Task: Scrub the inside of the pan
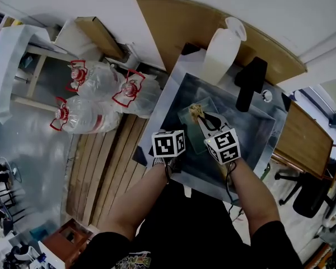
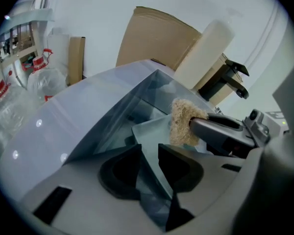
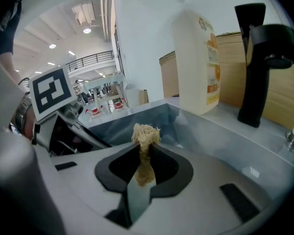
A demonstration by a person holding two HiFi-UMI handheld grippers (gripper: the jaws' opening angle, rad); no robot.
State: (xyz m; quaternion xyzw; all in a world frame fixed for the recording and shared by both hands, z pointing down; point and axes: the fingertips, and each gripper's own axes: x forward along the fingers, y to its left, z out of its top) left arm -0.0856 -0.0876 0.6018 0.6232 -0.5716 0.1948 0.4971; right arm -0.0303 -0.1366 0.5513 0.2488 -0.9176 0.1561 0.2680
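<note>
A clear glass pan [image 1: 191, 129] sits in the steel sink [image 1: 168, 102]. My left gripper [image 2: 149, 156] is shut on the pan's near rim [image 2: 148, 131]; in the head view its jaws are hidden under its marker cube [image 1: 168, 143]. My right gripper [image 3: 144, 153] is shut on a tan fibrous scrubber [image 3: 145, 132]. In the head view the right gripper [image 1: 203, 118] reaches over the pan, with the scrubber [image 1: 196, 111] at its tip above the pan's far side. The left gripper view shows the scrubber [image 2: 182, 122] just over the pan's inside.
A white soap bottle [image 1: 223, 50] and a black faucet [image 1: 250, 82] stand at the sink's back edge. A brown board [image 1: 179, 21] leans against the wall behind. Large water bottles [image 1: 95, 97] lie on the floor to the left, beside wooden slats [image 1: 109, 167].
</note>
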